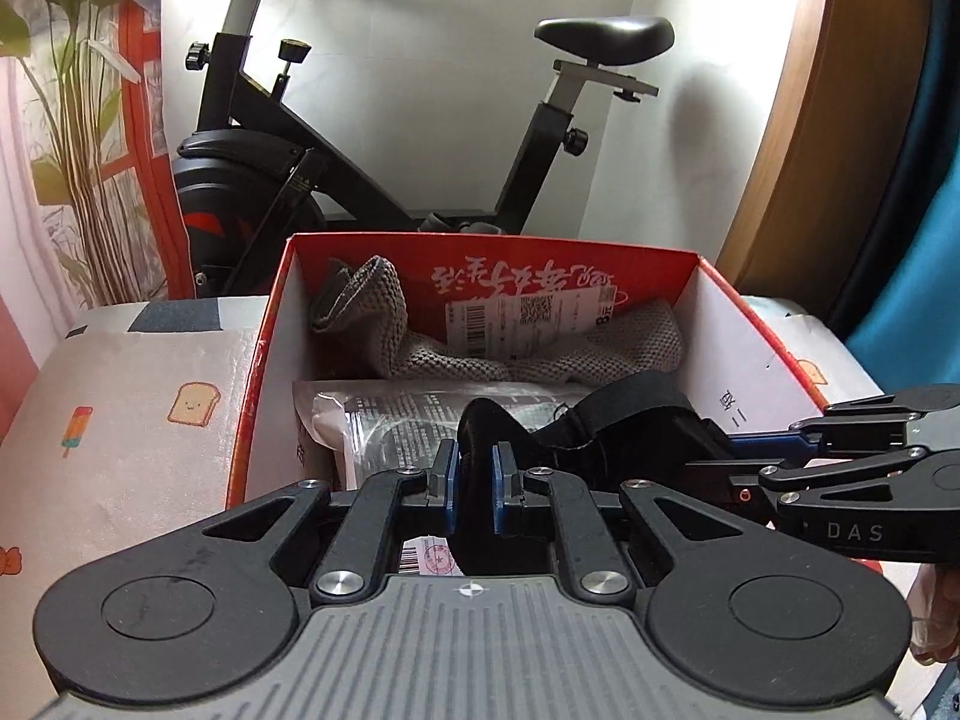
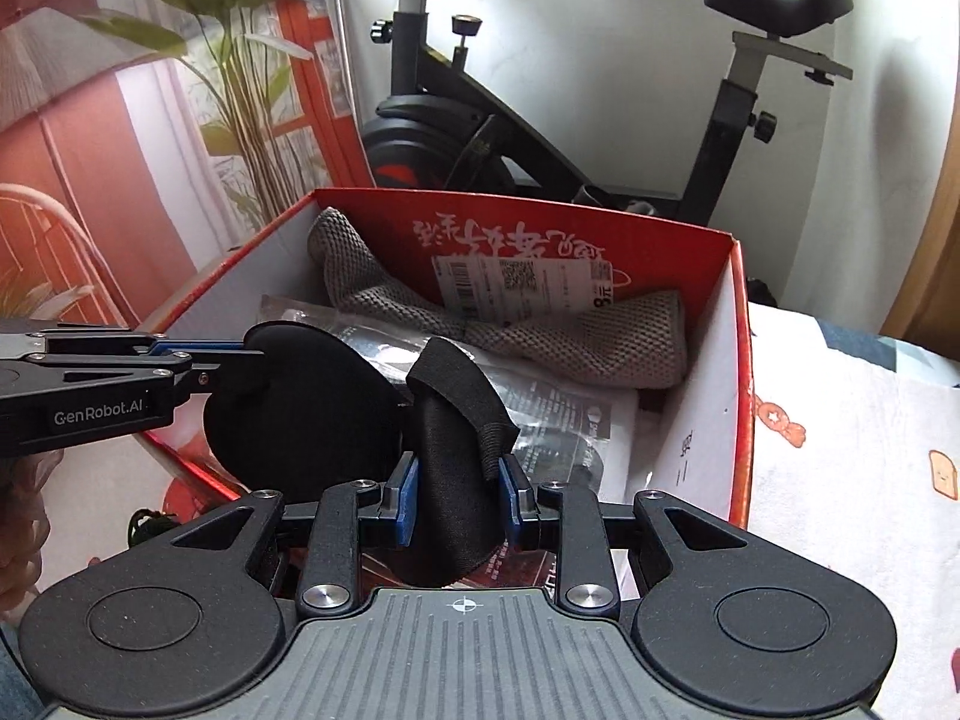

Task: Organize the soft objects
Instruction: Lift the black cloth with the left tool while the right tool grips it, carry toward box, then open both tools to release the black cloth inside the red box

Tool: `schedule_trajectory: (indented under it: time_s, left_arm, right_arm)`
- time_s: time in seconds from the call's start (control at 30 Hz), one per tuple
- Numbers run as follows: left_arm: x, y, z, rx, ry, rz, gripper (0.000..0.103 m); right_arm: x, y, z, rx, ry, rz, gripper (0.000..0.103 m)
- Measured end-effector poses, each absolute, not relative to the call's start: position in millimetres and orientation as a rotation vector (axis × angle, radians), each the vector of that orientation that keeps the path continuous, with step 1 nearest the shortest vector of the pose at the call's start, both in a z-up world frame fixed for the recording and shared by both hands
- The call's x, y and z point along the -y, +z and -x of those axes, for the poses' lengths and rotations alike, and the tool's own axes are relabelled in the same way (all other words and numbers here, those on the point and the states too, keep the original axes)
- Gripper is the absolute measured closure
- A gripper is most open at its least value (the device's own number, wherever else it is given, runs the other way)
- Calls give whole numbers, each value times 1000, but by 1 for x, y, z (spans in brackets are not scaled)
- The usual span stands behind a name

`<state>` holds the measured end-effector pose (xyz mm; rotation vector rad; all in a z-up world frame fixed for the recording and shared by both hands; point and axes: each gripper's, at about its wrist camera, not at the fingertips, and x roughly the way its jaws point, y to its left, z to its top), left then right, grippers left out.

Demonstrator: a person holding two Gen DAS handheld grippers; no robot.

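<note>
A black soft fabric item (image 1: 606,420) hangs between my two grippers over the open red box (image 1: 264,330). My left gripper (image 1: 475,483) is shut on one end of it; my right gripper (image 2: 459,495) is shut on the other end (image 2: 456,420). In the right wrist view the left gripper (image 2: 240,354) pinches a rounded black part (image 2: 300,402). In the left wrist view the right gripper (image 1: 750,456) comes in from the right. A grey knitted cloth (image 1: 420,348) and a clear plastic packet (image 1: 372,426) lie inside the box (image 2: 741,360).
The box sits on a bed with a cartoon-print sheet (image 1: 132,450). A black exercise bike (image 1: 288,138) stands behind the box against the white wall. A plant-print curtain (image 1: 66,120) hangs at the left; a wooden door frame (image 1: 798,150) is at the right.
</note>
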<state>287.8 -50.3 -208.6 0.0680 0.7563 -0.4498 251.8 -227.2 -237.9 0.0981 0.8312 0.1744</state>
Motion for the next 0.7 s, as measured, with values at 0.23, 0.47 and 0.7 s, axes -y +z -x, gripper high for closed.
schedule_trajectory:
  time_s: [0.23,0.47,0.7]
  left_arm:
    - [51,-214,-295,-799,-423,-106,90]
    - [48,-212,-294,-793,-433,-128,83]
    - [46,-203,-284,-745,-437,-158,47]
  right_arm:
    - [238,-248,-262,-896,121,-154,78]
    - [241,-247,-255,-882,87,-135,71]
    - [236,-232,-244,-822,78,-71,49]
